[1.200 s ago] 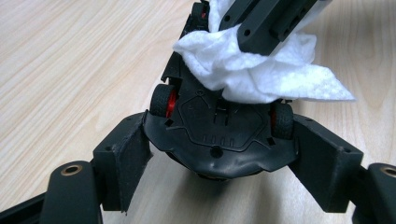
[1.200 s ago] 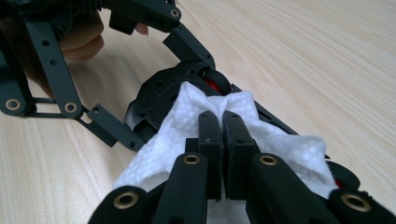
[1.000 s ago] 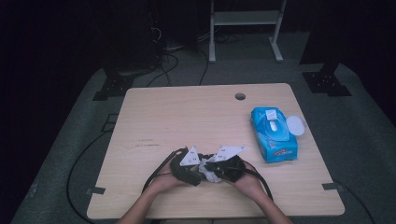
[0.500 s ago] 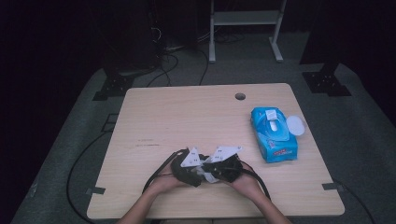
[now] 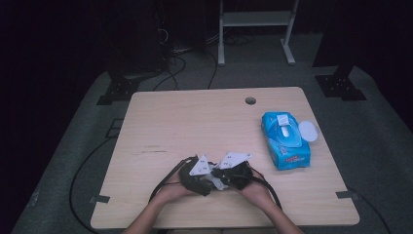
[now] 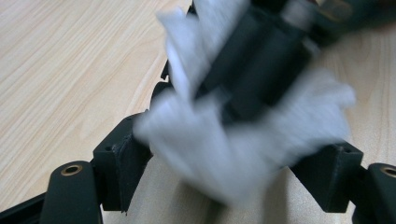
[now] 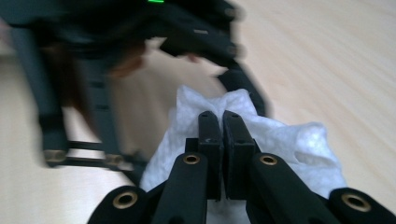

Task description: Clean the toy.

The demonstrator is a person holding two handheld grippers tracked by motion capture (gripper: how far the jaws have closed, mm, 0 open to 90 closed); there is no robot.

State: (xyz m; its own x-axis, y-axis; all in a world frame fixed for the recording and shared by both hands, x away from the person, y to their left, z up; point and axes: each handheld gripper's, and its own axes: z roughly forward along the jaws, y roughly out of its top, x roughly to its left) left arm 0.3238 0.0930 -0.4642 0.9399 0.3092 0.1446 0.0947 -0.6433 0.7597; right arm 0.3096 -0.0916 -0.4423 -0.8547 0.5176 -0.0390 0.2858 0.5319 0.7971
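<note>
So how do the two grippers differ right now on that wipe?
The right gripper has its jaws pressed together on the white wipe; the left gripper stands with jaws spread wide, the wipe lying between them. Both meet at the table's near edge.

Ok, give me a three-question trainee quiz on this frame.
1. True or false: the right gripper has its fingers shut on the white wipe.
2. What stands right of the hands in the high view? A) a blue wipes pack with its lid open B) a red mug C) a stack of plates
3. What does the table show near its far edge?

Key: 1 true. 2 A. 3 a small round hole.
</note>
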